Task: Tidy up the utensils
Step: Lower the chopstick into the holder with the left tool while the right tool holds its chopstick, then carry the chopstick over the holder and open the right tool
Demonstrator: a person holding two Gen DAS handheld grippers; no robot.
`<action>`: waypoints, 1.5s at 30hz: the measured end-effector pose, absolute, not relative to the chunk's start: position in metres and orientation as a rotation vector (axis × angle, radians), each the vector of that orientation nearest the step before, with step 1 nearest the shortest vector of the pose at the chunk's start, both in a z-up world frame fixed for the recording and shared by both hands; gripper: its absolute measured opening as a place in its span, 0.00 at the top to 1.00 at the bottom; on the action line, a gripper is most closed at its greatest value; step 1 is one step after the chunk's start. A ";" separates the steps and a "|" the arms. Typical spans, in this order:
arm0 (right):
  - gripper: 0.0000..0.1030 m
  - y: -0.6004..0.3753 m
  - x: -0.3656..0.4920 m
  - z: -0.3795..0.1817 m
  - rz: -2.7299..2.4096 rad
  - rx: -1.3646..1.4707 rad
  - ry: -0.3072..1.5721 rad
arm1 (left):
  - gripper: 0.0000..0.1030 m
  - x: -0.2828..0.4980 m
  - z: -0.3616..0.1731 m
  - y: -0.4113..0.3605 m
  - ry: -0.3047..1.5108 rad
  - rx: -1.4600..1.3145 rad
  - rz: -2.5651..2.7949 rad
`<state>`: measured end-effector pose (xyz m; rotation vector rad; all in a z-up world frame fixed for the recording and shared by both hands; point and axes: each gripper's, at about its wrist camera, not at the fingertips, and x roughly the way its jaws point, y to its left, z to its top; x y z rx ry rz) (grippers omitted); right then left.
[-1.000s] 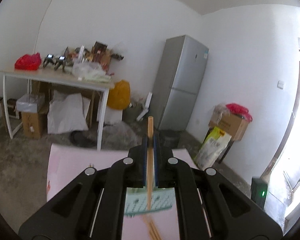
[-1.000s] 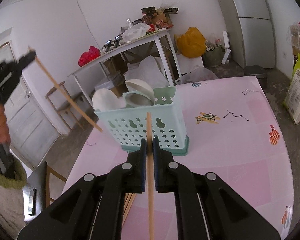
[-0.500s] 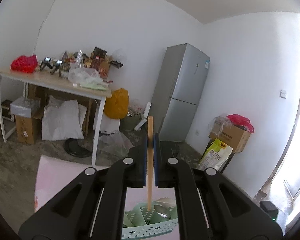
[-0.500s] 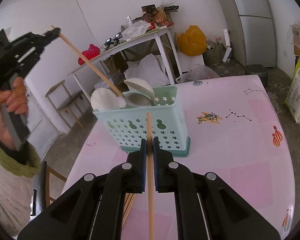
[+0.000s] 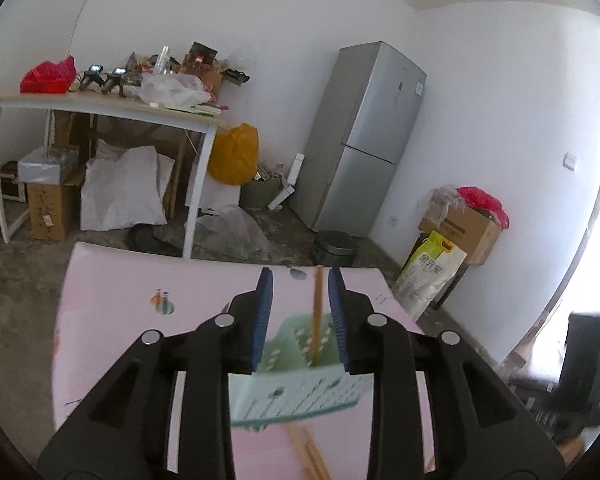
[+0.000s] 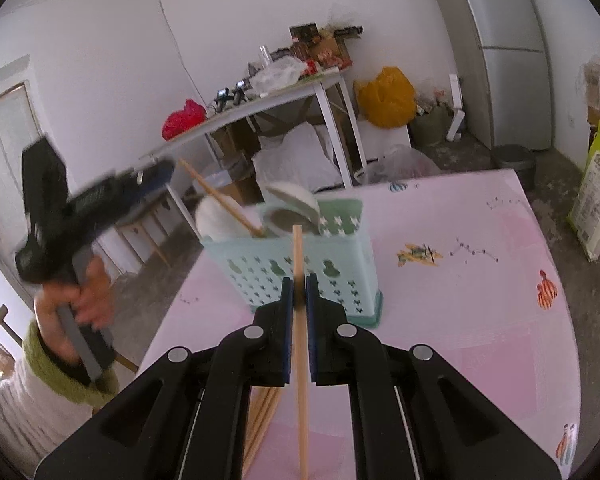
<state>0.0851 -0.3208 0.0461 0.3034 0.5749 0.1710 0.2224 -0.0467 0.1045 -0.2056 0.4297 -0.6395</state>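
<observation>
A mint perforated utensil basket [image 6: 340,280] stands on the pink table [image 6: 460,300] with white spoons [image 6: 296,196] in it. My left gripper [image 5: 300,276] hangs just over the basket [image 5: 296,396], its jaws opening. A wooden chopstick [image 5: 318,312] stands between them with its lower end in the basket, touching neither pad. In the right wrist view that chopstick [image 6: 220,200] leans out of the basket toward the blurred left gripper [image 6: 160,170]. My right gripper [image 6: 299,284] is shut on another chopstick [image 6: 298,256], in front of the basket.
Loose chopsticks [image 6: 264,412] lie on the table under my right gripper. A person's hand [image 6: 88,300] with a green cuff holds the left gripper. Beyond the table edge stand a cluttered white table [image 5: 100,104], a fridge [image 5: 364,140], boxes and a rice bag [image 5: 428,280].
The left gripper came down over the basket, lowered its chopstick into it, and its jaws parted off the stick. The right gripper kept still with its chopstick.
</observation>
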 end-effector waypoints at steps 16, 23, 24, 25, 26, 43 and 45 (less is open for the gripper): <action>0.94 -0.275 0.131 0.173 0.325 0.159 0.330 | 0.70 0.144 0.027 0.025 0.578 -0.237 -0.524; 0.94 -0.260 0.166 0.199 0.302 0.087 0.292 | 0.70 0.137 -0.001 0.033 0.638 -0.231 -0.509; 0.94 -0.258 0.170 0.200 0.293 0.074 0.290 | 0.70 0.137 -0.003 0.034 0.641 -0.232 -0.511; 0.94 -0.256 0.173 0.200 0.284 0.063 0.290 | 0.70 0.136 -0.004 0.033 0.644 -0.232 -0.511; 0.94 -0.253 0.177 0.199 0.275 0.047 0.290 | 0.70 0.136 -0.004 0.033 0.645 -0.229 -0.511; 0.59 -0.239 0.195 0.127 0.197 -0.149 0.427 | 0.70 0.134 -0.015 0.023 0.688 -0.210 -0.517; 0.54 -0.253 0.182 0.133 0.193 -0.103 0.406 | 0.70 0.132 -0.015 0.022 0.692 -0.205 -0.517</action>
